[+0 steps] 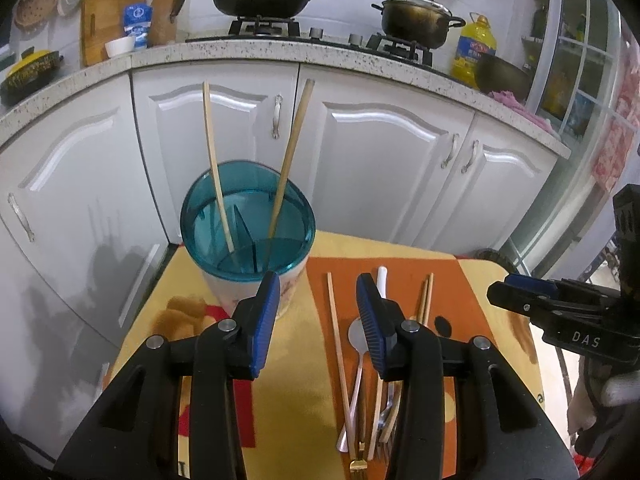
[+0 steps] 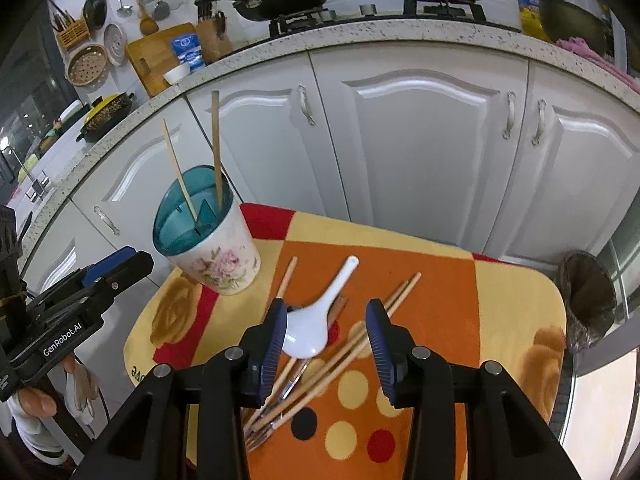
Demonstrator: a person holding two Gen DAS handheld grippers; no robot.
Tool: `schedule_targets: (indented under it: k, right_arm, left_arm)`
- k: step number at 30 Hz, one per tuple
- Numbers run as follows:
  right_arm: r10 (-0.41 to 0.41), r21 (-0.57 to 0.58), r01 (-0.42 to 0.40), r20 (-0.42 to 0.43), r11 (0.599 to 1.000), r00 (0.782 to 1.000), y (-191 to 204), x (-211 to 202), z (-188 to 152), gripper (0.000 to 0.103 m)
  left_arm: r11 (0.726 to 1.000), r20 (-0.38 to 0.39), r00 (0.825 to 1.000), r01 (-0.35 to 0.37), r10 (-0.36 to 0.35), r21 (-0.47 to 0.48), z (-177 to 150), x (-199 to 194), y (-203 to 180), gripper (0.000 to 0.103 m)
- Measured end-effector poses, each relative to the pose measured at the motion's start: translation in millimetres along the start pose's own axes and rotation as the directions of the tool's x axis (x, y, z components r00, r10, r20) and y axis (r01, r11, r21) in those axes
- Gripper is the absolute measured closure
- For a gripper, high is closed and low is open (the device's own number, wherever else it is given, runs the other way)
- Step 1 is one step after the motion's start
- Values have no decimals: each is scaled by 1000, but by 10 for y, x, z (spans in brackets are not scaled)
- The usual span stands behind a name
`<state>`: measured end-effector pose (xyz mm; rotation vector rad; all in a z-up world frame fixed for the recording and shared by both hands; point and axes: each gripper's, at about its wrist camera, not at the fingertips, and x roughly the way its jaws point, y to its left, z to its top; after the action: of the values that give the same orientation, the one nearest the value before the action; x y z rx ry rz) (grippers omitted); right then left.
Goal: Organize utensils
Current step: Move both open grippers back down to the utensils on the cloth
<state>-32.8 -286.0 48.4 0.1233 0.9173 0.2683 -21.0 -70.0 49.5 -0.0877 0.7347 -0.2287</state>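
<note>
Step in hand: picking the next utensil from the loose pile and dropping it into the holder, as I judge it.
Left gripper [image 1: 318,300]: jaws apart, nothing between the pads; it hangs over the table's near side, between the holder and the pile.
Right gripper [image 2: 326,330]: jaws apart and empty, poised above the pile; the white spoon [image 2: 316,320] lies just beside its left finger.
Holder [image 2: 208,240]: a floral cup with a teal divided insert, standing at the table's far left corner; two chopsticks [image 1: 216,160] already lean in separate compartments.
Pile: loose chopsticks [image 2: 336,364], a metal spoon [image 1: 357,344] and forks [image 2: 260,436], crossing one another from mid-table to the near edge.
Table [image 2: 520,320]: covered with an orange and yellow patterned cloth.
How to do it well: take a single piece whose end lies free of the tangle, close across its shaft, lift clear before swinging left.
Risk: chopsticks touch one another, so a wide bite may drag two.
Placement: likely like with like, so chopsticks join the chopstick compartments.
</note>
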Motion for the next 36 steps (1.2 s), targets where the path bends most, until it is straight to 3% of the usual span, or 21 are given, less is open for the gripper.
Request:
schedule_targets:
  k: [9, 20, 29, 36]
  right_arm:
    - [-22, 22, 24, -67, 999, 997, -145, 173, -193, 62]
    - [-12, 69, 23, -153, 997, 988, -313, 500, -325, 62]
    - [65, 137, -42, -166, 990, 984, -361, 922, 39, 62]
    - [40, 145, -4, -250, 989, 967, -364, 1587, 300, 66]
  left_arm:
    - [999, -72, 997, 15, -18, -50, -196, 174, 117, 64]
    - [998, -199, 979, 42, -49, -39, -473, 534, 62, 64]
    - [999, -230, 973, 28, -38, -45, -529, 754, 62, 64]
    - [999, -262, 965, 21, -31, -44, -540, 965, 79, 64]
